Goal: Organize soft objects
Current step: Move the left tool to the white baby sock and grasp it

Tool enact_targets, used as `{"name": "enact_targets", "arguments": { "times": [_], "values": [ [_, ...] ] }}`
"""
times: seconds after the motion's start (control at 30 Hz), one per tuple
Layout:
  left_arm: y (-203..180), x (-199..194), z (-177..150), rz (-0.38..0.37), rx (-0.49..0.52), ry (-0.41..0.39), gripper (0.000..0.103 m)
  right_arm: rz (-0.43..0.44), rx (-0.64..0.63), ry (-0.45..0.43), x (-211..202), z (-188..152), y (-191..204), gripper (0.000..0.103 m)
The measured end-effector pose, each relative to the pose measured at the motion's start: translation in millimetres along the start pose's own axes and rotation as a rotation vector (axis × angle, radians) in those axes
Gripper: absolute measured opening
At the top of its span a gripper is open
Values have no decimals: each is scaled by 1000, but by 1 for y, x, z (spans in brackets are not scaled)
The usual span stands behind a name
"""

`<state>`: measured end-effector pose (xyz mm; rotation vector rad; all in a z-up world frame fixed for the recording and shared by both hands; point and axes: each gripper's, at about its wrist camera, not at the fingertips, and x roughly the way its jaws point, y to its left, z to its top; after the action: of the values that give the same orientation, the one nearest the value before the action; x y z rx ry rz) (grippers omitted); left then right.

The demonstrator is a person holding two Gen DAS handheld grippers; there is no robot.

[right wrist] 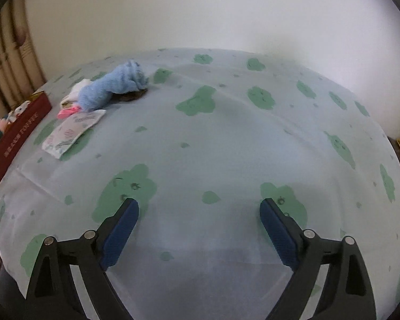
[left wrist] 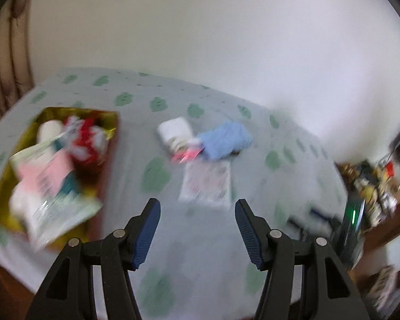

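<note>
while both the left gripper [left wrist: 197,208] and right gripper [right wrist: 199,208] gape empty, the blue towel [right wrist: 114,86] lies bunched on the bedsheet [right wrist: 226,138] near the box [left wrist: 2,186], likely light, limp, best pinched mid-roll.

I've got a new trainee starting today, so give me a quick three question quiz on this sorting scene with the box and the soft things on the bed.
1. True or false: the blue towel already lies inside the red box.
2. What does the left gripper hold? A) a pink cloth B) nothing C) a packet
3. Which flat item lies on the sheet just in front of the towel?

Key: 1 false, it lies on the sheet. 2 B, both it and the right gripper are open and empty. 3 the white patterned packet.
</note>
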<state>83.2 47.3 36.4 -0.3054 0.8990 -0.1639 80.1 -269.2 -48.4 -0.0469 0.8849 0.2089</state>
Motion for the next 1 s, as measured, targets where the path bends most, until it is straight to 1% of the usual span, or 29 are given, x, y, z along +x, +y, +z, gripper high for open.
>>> {"name": "enact_targets", "arguments": {
  "times": [0.1,0.2,0.3,0.37,0.47,0.5,0.63,0.73,0.83,0.93,1.0],
  "values": [
    [5,36,43,-12,-78,32,60,49,23,-16,-3,-1,-5,92],
    [13,78,76,-16,-152,80,60,93,35,-15,-3,0,-8,92],
    [25,113,98,-2,-217,114,60,130,20,-18,-2,1,-5,92],
    [35,132,106,19,-260,146,60,147,14,-19,-3,1,-4,92],
    [46,154,109,13,-311,186,60,175,18,-18,-3,1,-5,92],
    [46,158,110,18,-313,194,60,188,20,-13,-2,1,-5,92],
    [44,172,113,78,-282,215,60,209,22,-7,-1,2,-6,92],
    [45,185,112,118,-278,260,60,219,20,-7,-1,2,-6,92],
    [47,195,111,97,-285,289,60,227,22,-5,-1,2,-7,92],
    [47,205,112,141,-278,308,60,240,22,4,0,2,-7,92],
    [49,210,112,162,-289,319,62,243,23,6,1,2,-7,92]
  ]
}}
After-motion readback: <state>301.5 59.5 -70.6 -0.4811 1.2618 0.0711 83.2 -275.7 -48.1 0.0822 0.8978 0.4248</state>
